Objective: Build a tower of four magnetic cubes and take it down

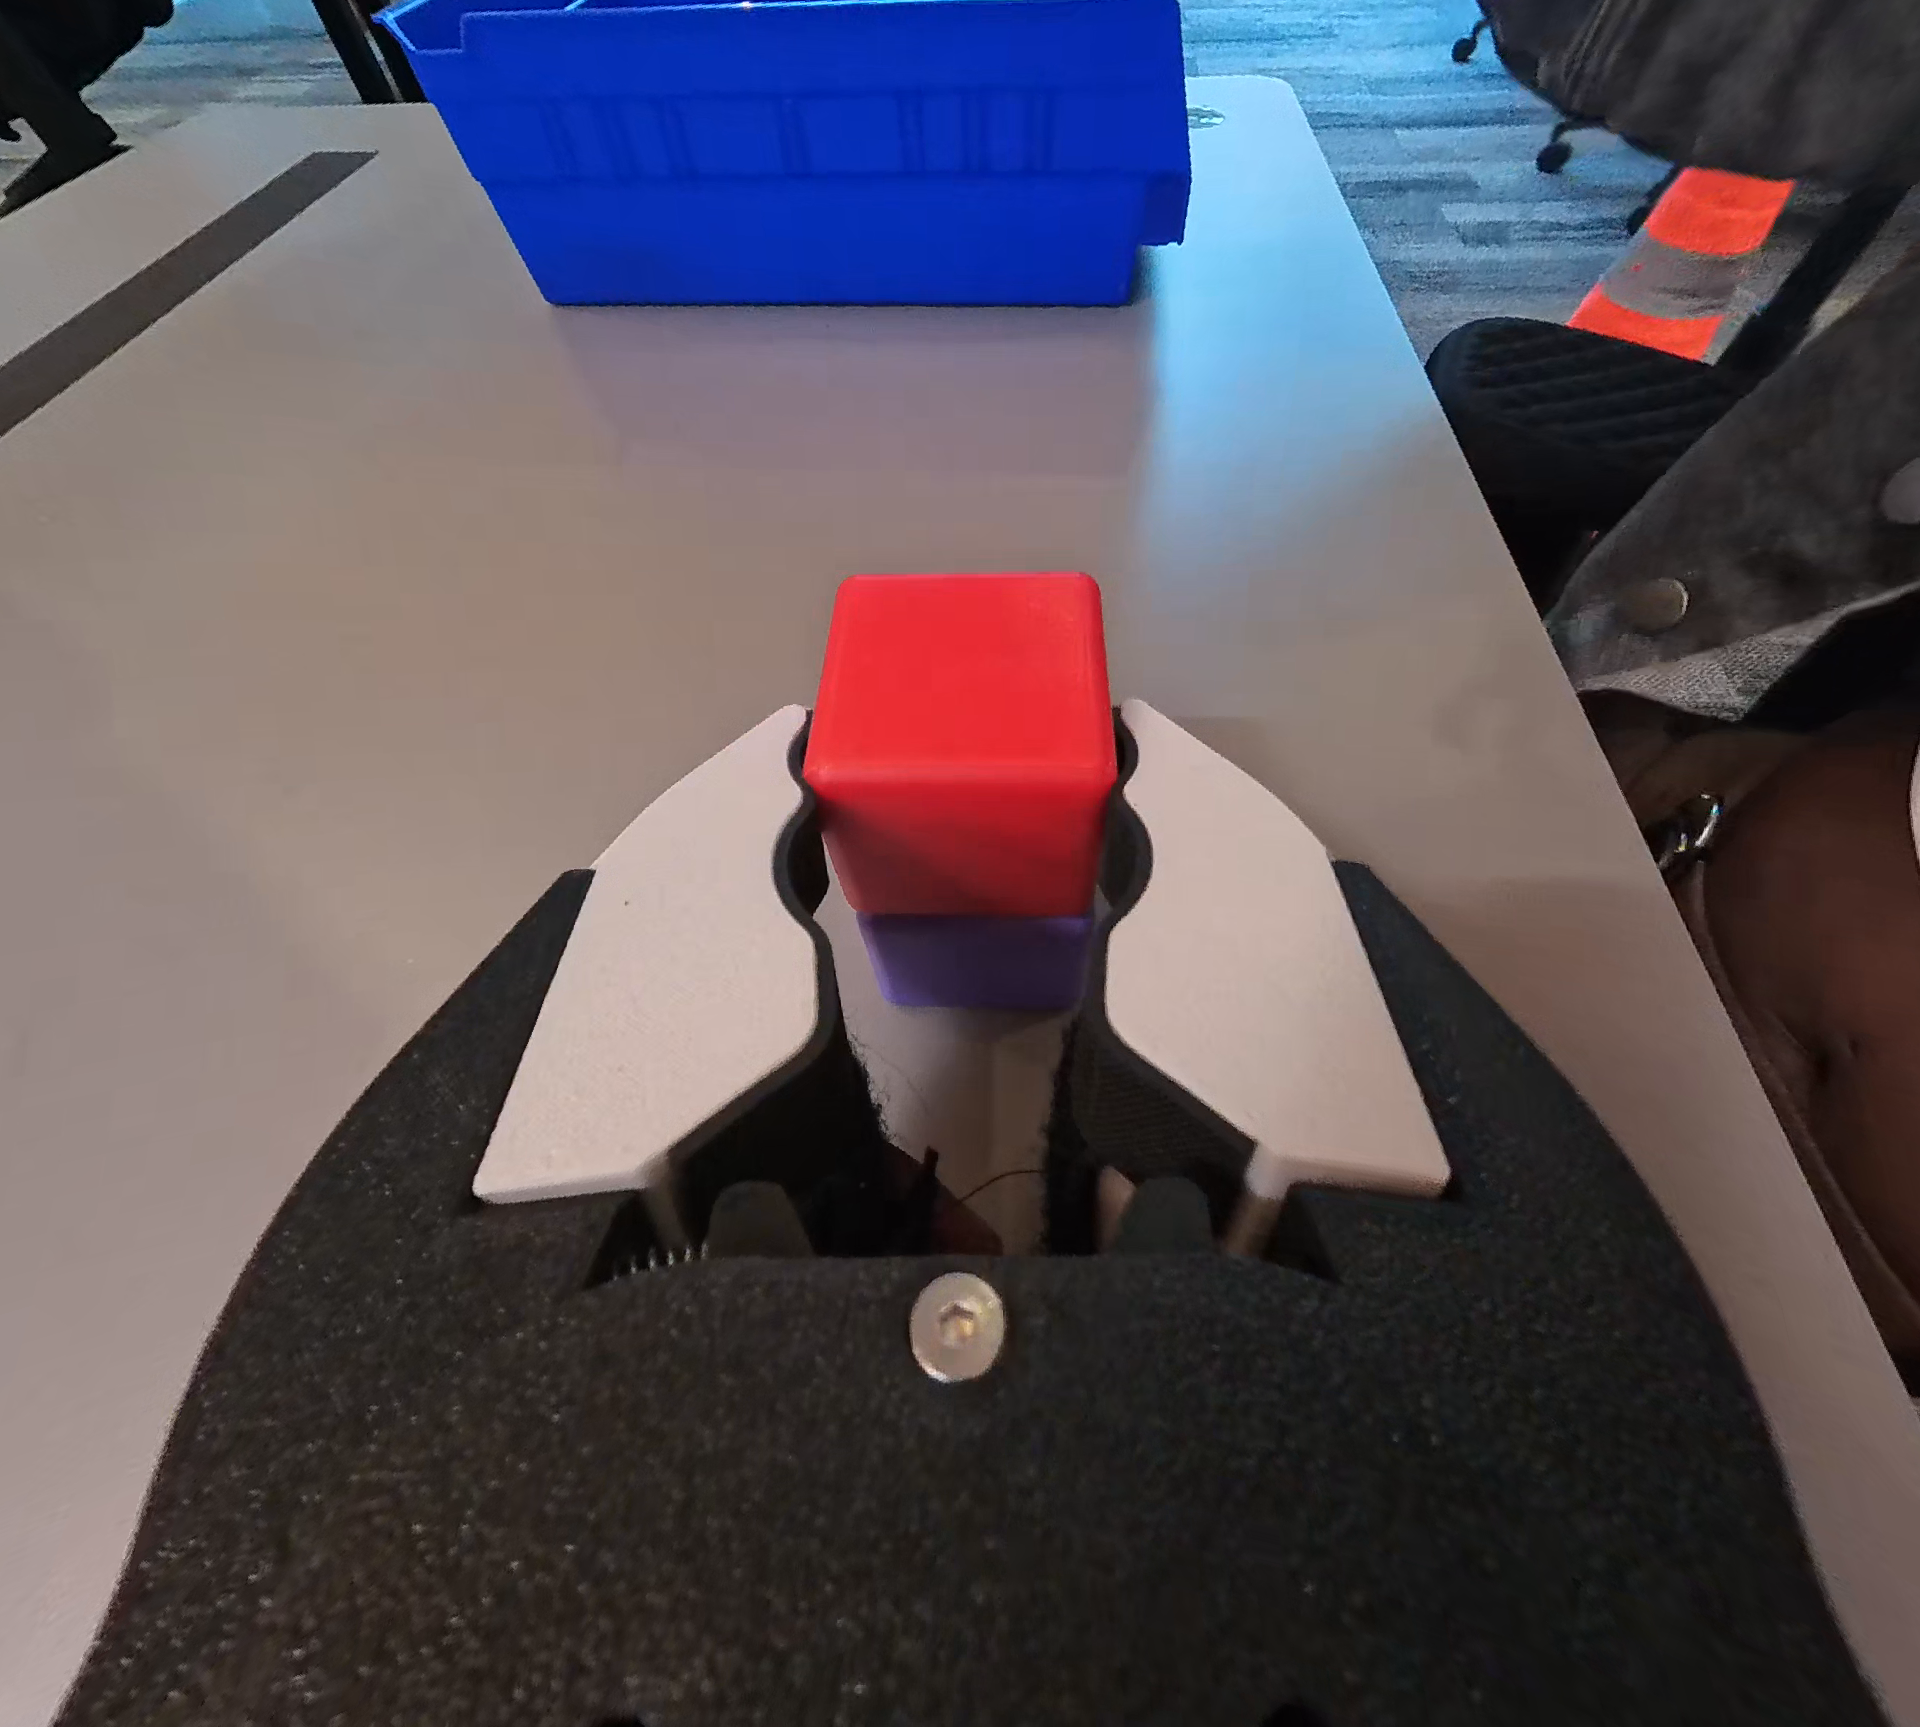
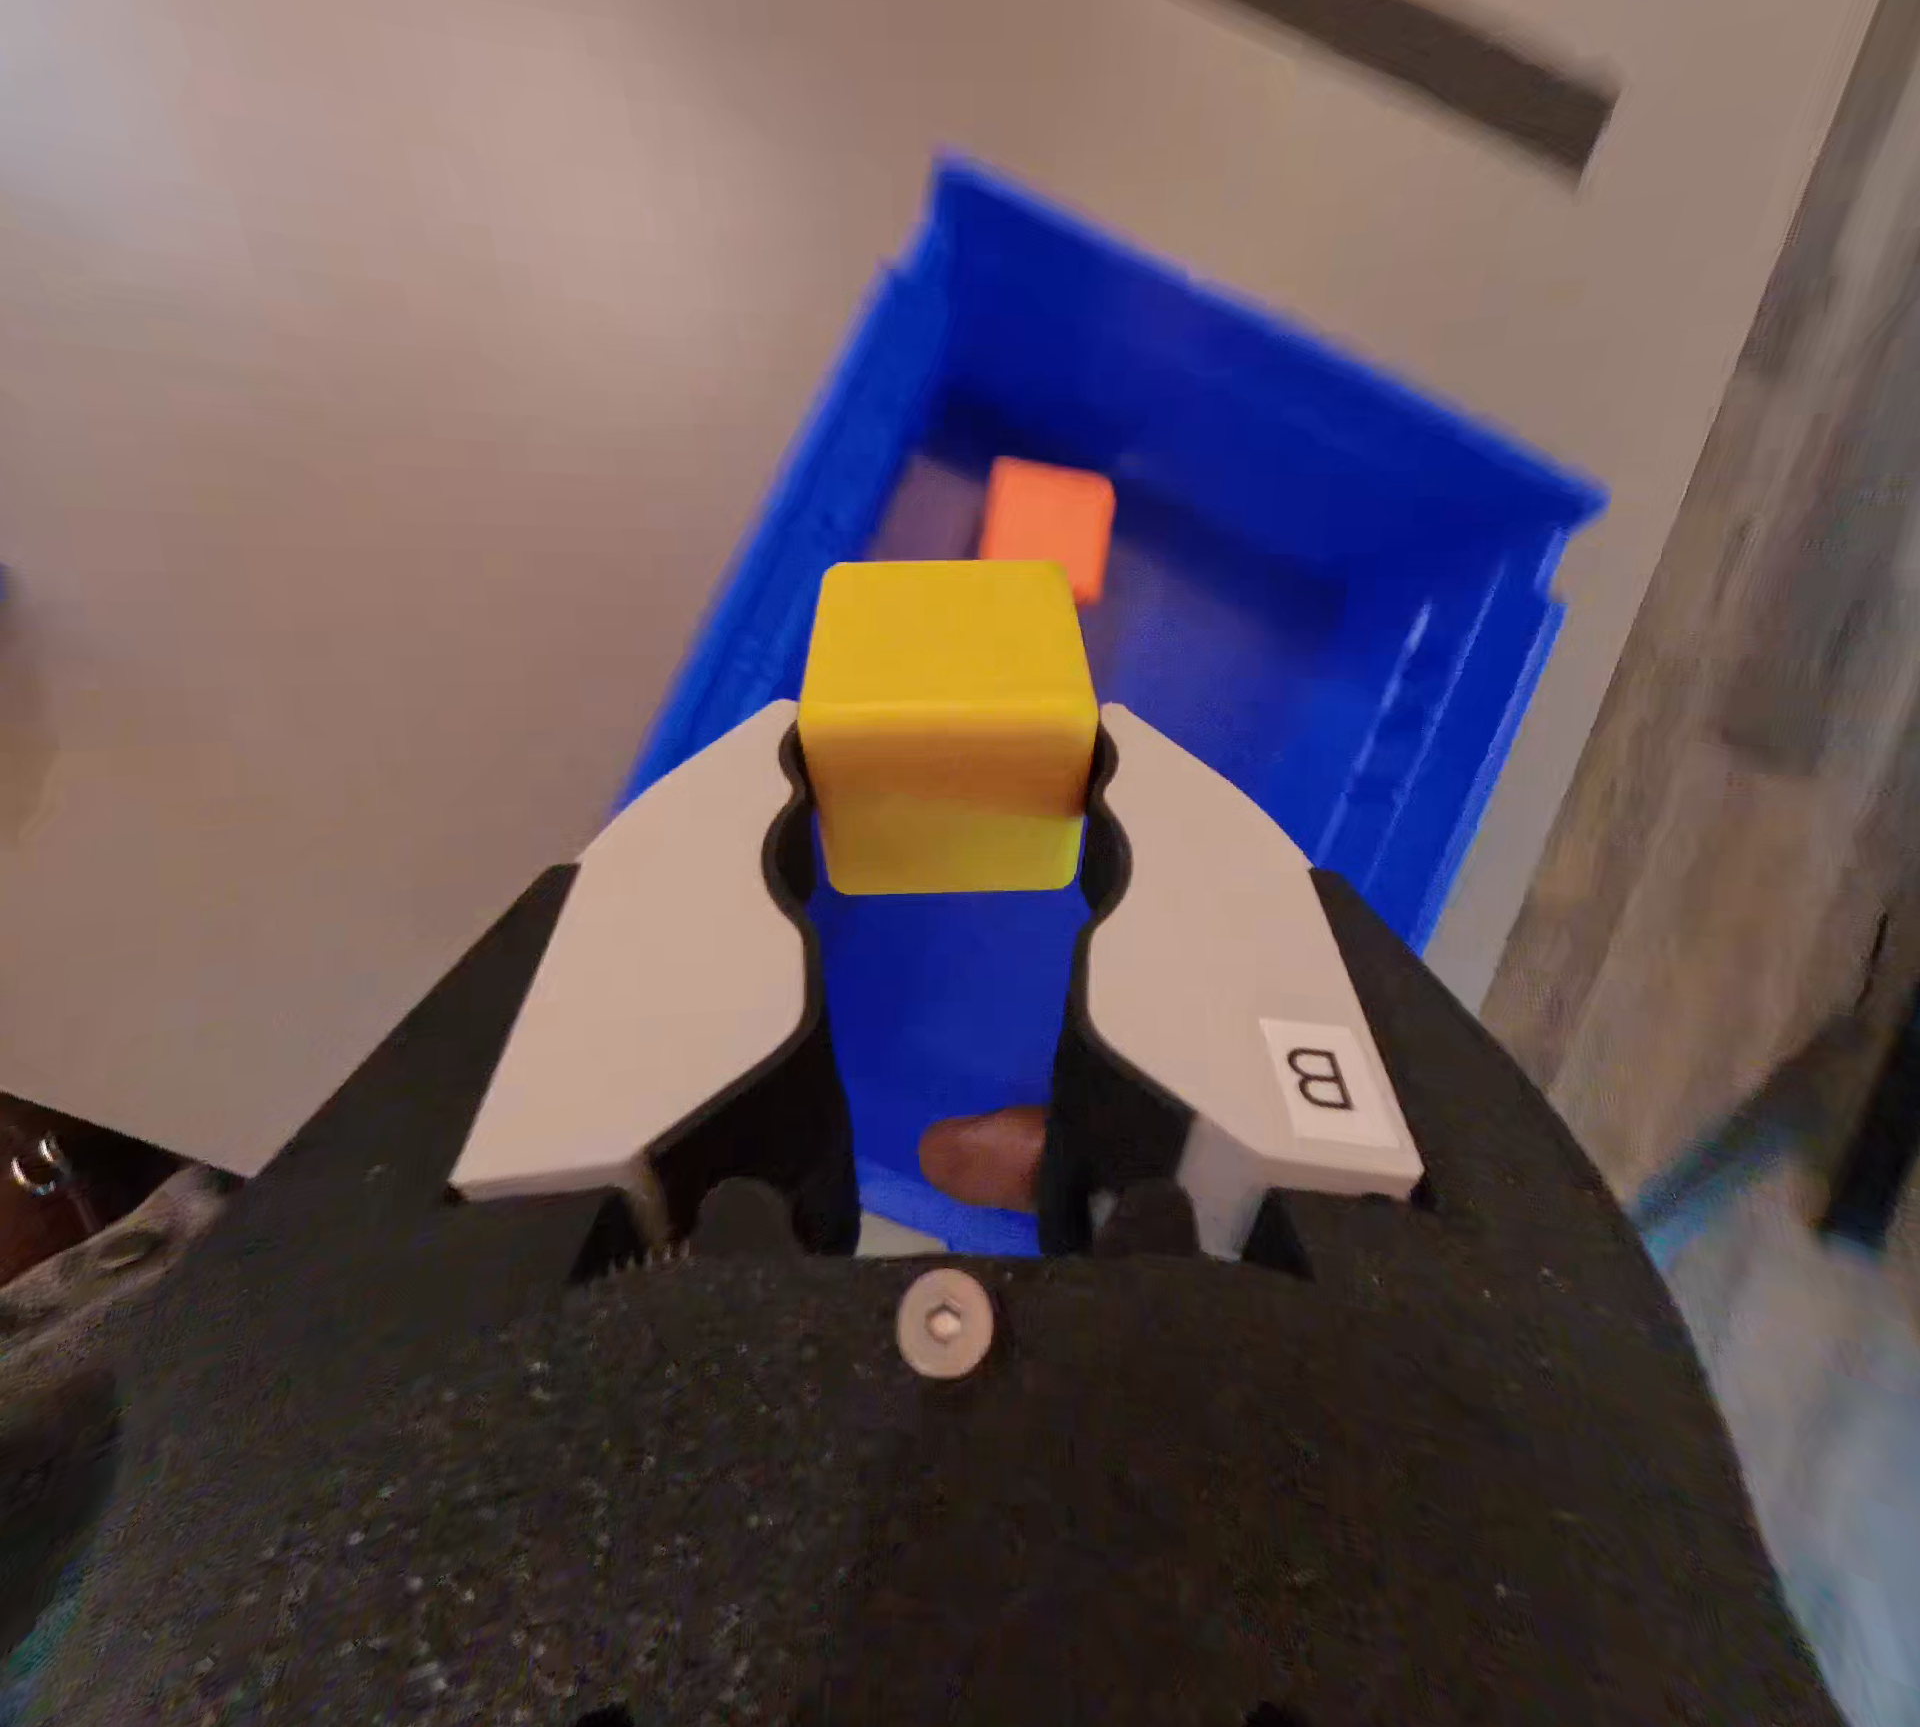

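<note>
On the grey table [image 1: 416, 534], left gripper [image 1: 961, 773] clamps upright red-over-purple stack [image 1: 961, 742]; right gripper [image 2: 945, 773] clamps yellow cube [image 2: 945, 721].

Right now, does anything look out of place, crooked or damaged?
Nothing stands out. The left tongs grip a red cube sitting squarely on a purple cube. The right tongs hold a yellow cube over the blue bin, where an orange cube lies.

The left wrist view looks low across the desk [image 1: 416, 534] toward the blue bin [image 1: 810, 119], while the right wrist view looks steeply down into that bin [image 2: 1299, 534] from close above.
</note>
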The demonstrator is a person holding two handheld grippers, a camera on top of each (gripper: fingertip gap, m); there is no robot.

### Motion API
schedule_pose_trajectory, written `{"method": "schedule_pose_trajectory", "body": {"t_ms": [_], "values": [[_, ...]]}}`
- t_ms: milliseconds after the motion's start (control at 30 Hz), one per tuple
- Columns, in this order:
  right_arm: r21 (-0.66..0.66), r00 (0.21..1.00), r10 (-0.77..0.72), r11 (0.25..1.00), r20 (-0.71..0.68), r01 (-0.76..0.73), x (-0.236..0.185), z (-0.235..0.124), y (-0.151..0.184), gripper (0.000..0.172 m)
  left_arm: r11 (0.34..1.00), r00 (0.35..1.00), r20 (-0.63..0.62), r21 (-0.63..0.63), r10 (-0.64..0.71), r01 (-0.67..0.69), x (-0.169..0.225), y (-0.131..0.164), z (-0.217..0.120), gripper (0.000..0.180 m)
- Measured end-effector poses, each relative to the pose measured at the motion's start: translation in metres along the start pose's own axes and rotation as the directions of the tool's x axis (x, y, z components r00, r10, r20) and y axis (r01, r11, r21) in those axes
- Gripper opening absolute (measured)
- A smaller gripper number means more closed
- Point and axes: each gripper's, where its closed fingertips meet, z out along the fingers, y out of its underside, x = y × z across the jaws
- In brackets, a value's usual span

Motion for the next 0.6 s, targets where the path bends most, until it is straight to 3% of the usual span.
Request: {"method": "schedule_pose_trajectory", "body": {"t_ms": [133, 233, 600], "values": [[-0.309, 0.997, 0.059, 0.948, -0.046, -0.07, 0.036, 0.054, 0.045, 0.05, 1.0, 1.0, -0.002, 0.008, 0.0, 0.0, 0.0, 0.0, 0.0, 0.05], [-0.444, 0.995, 0.094, 0.89, -0.04, -0.102, 0.049, 0.084, 0.066, 0.05, 1.0, 1.0, -0.002, 0.01, 0.002, -0.002, 0.0, -0.001, 0.0, 0.05], [-0.588, 0.987, 0.151, 0.795, -0.046, -0.149, 0.063, 0.115, 0.092, 0.05, 1.0, 1.0, -0.009, 0.011, 0.002, -0.002, 0.0, -0.001, 0.0, 0.05]]}}
